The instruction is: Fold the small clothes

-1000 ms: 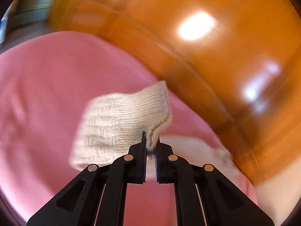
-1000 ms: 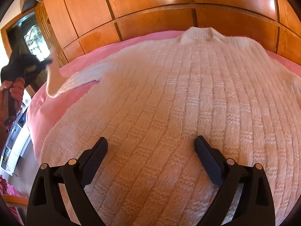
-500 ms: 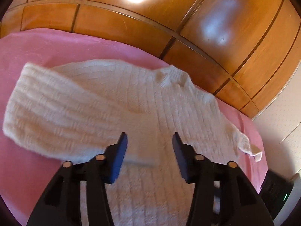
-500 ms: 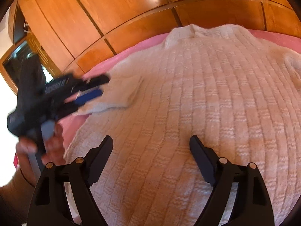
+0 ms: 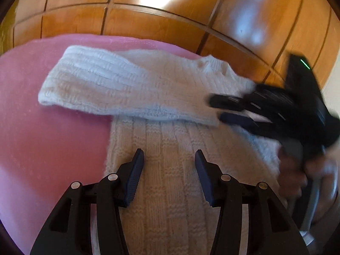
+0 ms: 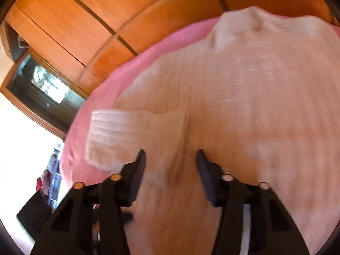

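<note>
Cream knitted sweater (image 5: pixel 170 170) lies soft and floppy on pink bedding (image 5: pixel 53 148), sleeve (image 5: pixel 119 89) folded toward nine o'clock; both claws gape empty, the right gripper (image 6: pixel 171 157) having just narrowed, best pinching its hem.

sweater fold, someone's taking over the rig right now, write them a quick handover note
Left gripper: open, empty, over the sweater body.
Right gripper: jaws have just been closing but are apart, nothing pinched, above the knit.
Sweater lies flat on the pink bedcover, collar toward the wooden panels.
Done: left sleeve folded across the chest.
Left: the other sleeve, not visible here, then fold the body.
</note>
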A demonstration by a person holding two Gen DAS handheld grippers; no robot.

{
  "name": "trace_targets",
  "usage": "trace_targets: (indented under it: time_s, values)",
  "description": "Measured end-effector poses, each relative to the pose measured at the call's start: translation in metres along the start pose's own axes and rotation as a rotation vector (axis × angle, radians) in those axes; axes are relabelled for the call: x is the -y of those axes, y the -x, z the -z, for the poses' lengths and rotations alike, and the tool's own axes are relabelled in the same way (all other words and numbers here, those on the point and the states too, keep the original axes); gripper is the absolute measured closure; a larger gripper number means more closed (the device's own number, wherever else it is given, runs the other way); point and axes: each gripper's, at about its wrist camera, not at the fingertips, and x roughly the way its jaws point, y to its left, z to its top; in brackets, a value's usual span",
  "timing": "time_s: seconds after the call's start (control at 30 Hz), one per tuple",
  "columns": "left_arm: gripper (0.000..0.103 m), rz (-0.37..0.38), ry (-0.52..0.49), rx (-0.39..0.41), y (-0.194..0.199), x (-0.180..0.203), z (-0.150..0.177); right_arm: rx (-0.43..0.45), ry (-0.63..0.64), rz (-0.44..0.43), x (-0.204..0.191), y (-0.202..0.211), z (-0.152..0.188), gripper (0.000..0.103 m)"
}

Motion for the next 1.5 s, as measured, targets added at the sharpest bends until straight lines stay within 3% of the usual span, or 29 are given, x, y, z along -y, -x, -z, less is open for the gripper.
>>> trace_targets:
  time_s: [0.1, 0.17, 0.33, 0.4, 0.47, 0.63, 0.87, 0.97, 1.03, 1.17, 1.3, 1.37, 1.43, 1.5]
  values:
    - [0.053, 0.013, 0.015, 0.005, -0.004, -0.004, 0.002, -0.035, 0.076, 0.049, -0.017, -0.024, -0.013, 0.095]
    - [0.053, 0.024, 0.026, 0.007, -0.004, -0.006, 0.002, -0.001, 0.118, 0.069, -0.028, -0.012, -0.022, 0.097]
    - [0.052, 0.022, 0.023, 0.017, -0.001, -0.007, 0.006, 0.260, 0.122, -0.014, -0.039, 0.089, -0.057, 0.097]
    - [0.050, 0.023, 0.017, 0.015, -0.002, -0.005, 0.006, 0.345, 0.103, 0.003, -0.027, 0.126, -0.068, 0.097]
    - [0.050, 0.016, 0.013, 0.013, -0.002, -0.004, 0.006, 0.381, 0.079, 0.080, -0.006, 0.145, -0.076, 0.097]
    - [0.050, 0.010, 0.008, 0.008, -0.002, -0.002, 0.007, 0.372, -0.095, 0.254, 0.078, 0.152, -0.082, 0.097]
    - [0.050, 0.015, 0.038, -0.049, 0.003, -0.002, -0.004, 0.309, -0.266, 0.365, 0.159, 0.138, -0.071, 0.097]
    - [0.050, 0.065, 0.119, -0.066, 0.011, -0.012, -0.018, 0.287, -0.282, 0.389, 0.175, 0.134, -0.066, 0.097]
    - [0.050, 0.055, 0.127, -0.035, 0.018, -0.016, -0.034, 0.277, -0.294, 0.392, 0.182, 0.132, -0.068, 0.097]
    - [0.050, 0.030, 0.095, 0.045, 0.018, -0.018, -0.072, 0.265, -0.281, 0.376, 0.175, 0.126, -0.068, 0.097]
    - [0.050, 0.042, 0.026, 0.078, -0.008, -0.003, -0.109, 0.241, -0.281, 0.372, 0.172, 0.113, -0.061, 0.096]
    - [0.050, 0.045, -0.024, 0.053, -0.031, 0.006, -0.119, 0.240, -0.288, 0.352, 0.174, 0.115, -0.060, 0.096]
    - [0.050, -0.018, -0.070, -0.003, -0.061, 0.008, -0.124, 0.236, -0.279, 0.354, 0.174, 0.116, -0.060, 0.096]
    - [0.063, -0.100, -0.064, -0.091, -0.089, -0.004, -0.121, 0.235, -0.266, 0.377, 0.177, 0.116, -0.062, 0.095]
